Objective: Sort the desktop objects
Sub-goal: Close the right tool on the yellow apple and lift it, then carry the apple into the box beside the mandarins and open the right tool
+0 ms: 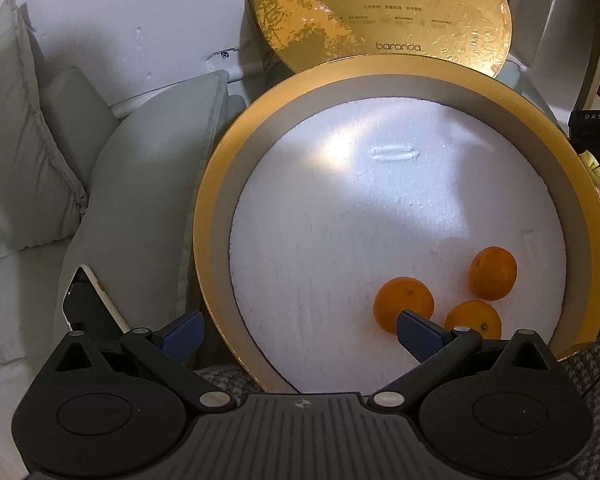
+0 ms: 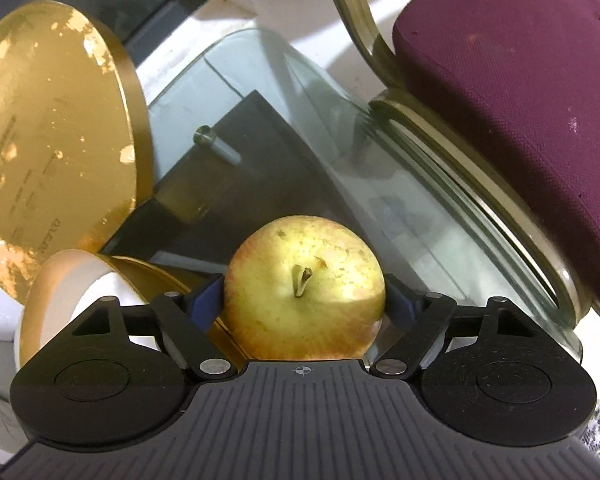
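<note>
A round gold box [image 1: 216, 184] with a white foam floor fills the left wrist view. Three oranges [image 1: 404, 302] [image 1: 493, 274] [image 1: 474, 318] lie in its near right part. My left gripper [image 1: 300, 330] hangs open above the box's near rim, its right fingertip just in front of the nearest orange, nothing between its fingers. In the right wrist view my right gripper [image 2: 304, 300] is shut on a yellow-green apple [image 2: 304, 284], stem facing the camera. The gold box's rim [image 2: 52, 276] shows low at the left of that view.
The gold lid [image 1: 380, 12] stands upright behind the box, also the gold lid [image 2: 52, 140] at left. A glass tabletop [image 2: 340, 152] lies under the apple, a maroon chair seat [image 2: 520, 100] at right. Grey cushions [image 1: 28, 140] and a phone [image 1: 88, 304] lie left of the box.
</note>
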Action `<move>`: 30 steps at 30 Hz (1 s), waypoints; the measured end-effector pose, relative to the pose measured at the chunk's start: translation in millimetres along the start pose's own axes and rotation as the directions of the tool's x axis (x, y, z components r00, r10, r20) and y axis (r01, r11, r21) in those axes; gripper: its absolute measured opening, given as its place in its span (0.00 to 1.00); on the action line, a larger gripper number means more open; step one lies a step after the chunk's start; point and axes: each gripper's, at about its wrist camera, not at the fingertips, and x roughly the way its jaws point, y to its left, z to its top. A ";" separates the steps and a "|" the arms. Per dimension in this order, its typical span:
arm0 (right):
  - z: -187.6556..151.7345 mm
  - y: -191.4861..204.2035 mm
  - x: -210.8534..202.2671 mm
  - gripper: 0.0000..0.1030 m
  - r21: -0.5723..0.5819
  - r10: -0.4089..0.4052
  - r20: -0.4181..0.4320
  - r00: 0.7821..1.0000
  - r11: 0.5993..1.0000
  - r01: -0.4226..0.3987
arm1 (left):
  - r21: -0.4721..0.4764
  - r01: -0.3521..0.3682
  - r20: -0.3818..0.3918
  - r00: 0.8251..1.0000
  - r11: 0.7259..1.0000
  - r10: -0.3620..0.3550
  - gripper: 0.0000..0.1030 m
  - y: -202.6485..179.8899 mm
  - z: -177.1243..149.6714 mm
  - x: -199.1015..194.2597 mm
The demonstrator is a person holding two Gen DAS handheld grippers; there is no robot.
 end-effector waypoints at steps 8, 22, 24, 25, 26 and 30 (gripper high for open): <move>-6.5 -3.4 -45.1 0.80 -0.035 0.022 0.091 0.996 0.999 -0.019 | -0.016 0.017 0.033 0.999 1.000 -0.016 0.99 6.2 -8.3 -17.5; -64.7 99.4 -121.0 0.80 -0.382 0.275 0.078 0.958 0.896 -0.226 | -0.096 0.035 0.154 0.988 0.995 -0.020 0.99 36.7 -9.0 -47.2; -81.9 117.5 -101.8 0.80 -0.426 0.255 0.024 0.967 0.877 -0.221 | -0.120 0.024 0.155 0.988 0.993 -0.005 0.99 46.2 -8.7 -45.9; -91.9 126.9 -88.8 0.80 -0.447 0.239 -0.009 0.971 0.868 -0.218 | -0.128 0.020 0.154 0.988 0.992 0.000 0.99 50.7 -9.3 -44.9; -100.3 133.6 -77.7 0.80 -0.460 0.224 -0.037 0.974 0.861 -0.216 | -0.134 0.017 0.152 0.988 0.991 0.003 0.99 54.1 -10.3 -43.6; -126.6 154.1 -36.9 0.80 -0.510 0.150 -0.118 0.982 0.839 -0.189 | -0.157 0.023 0.123 0.992 0.987 -0.004 0.99 64.5 -14.8 -33.5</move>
